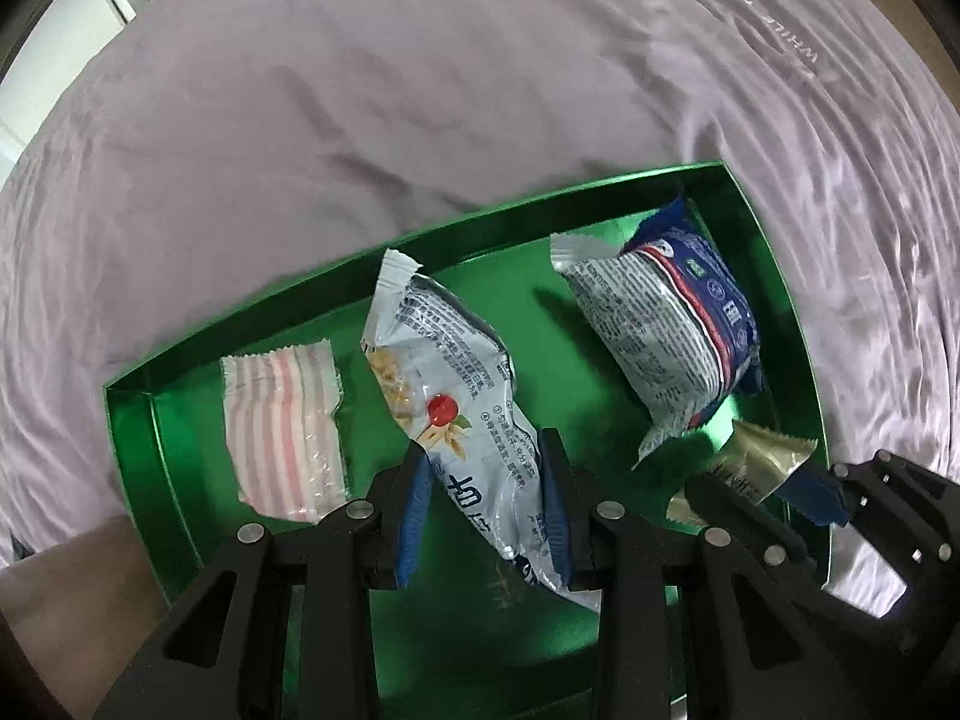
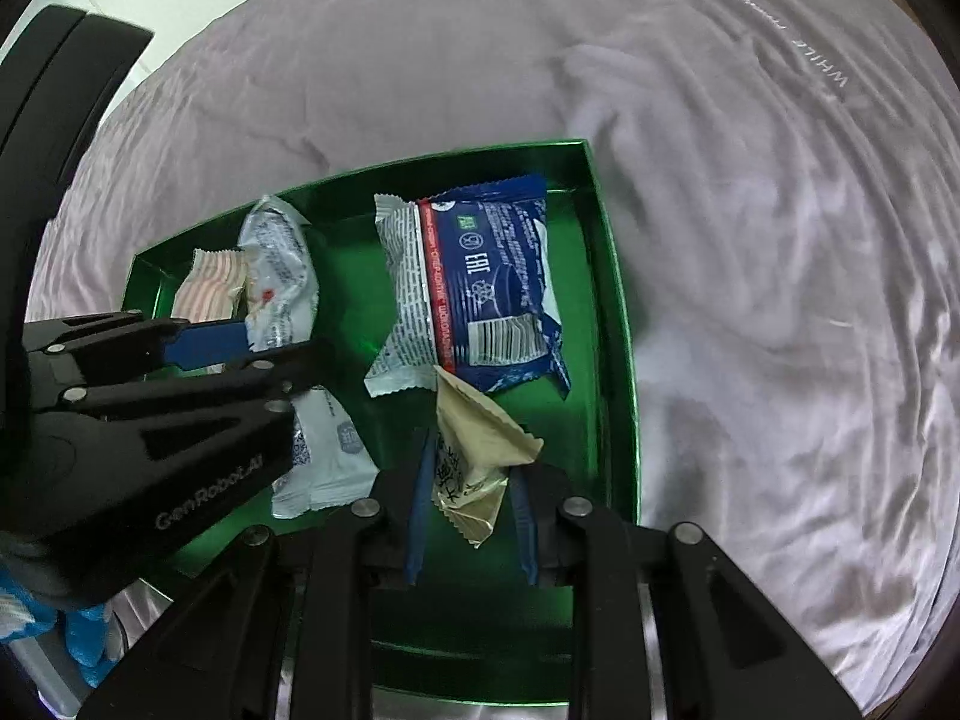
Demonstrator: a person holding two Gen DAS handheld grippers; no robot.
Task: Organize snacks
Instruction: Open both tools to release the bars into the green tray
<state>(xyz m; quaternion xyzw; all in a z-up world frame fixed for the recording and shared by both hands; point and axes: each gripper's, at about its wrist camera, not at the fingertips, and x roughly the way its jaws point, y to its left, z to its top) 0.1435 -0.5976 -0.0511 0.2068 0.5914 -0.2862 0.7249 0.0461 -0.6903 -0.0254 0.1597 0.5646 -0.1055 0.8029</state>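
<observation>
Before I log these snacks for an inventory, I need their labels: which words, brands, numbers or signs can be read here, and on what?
"EAC": blue snack packet, beside a recycling sign and a barcode; its small print is too fine to read.
"GenRobot.AI": left gripper body.
"WHILE": purple sheet; the rest of that line is blurred.
Light blue snack packet: Chinese print, too blurred to read.
Gold snack packet: Chinese characters, not legible.

Green tray (image 1: 774, 276) near end cut off by frame; pale blue packet (image 2: 324, 462) partly behind left claw (image 2: 240, 354).
</observation>
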